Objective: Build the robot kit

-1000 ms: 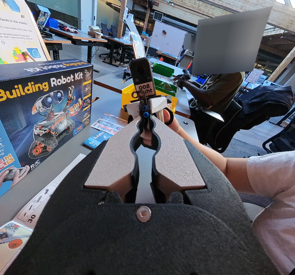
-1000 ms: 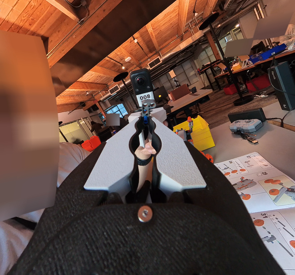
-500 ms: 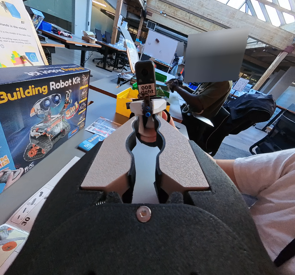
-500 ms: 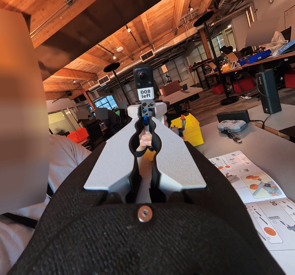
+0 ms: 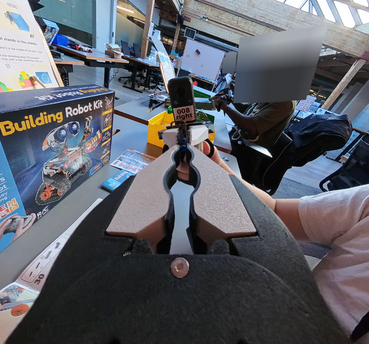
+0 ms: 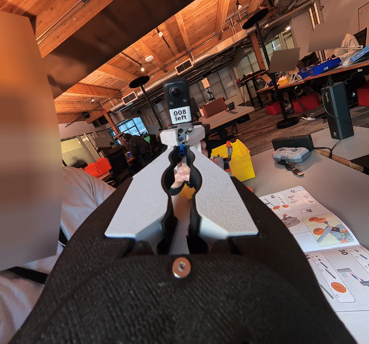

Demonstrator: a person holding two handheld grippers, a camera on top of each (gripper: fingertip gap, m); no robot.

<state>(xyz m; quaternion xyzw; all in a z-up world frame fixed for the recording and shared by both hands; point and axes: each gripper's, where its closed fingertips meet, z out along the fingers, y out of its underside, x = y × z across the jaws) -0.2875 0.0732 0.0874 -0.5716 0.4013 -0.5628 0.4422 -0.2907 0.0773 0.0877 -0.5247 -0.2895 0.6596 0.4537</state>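
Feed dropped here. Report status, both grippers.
Left gripper and right gripper tip to tip, jaws shut on one grey beam. Beam above table, blue pin at tips. Nothing in the way.

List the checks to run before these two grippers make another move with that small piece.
1. Left hand-held gripper shut on the grey building piece: ok.
2. Right hand-held gripper shut on the same piece: ok.
3. Blue pin fully seated in the piece: cannot tell.
4. Piece held clear above the table: ok.
5. Instruction booklet open, flat and in view: ok.
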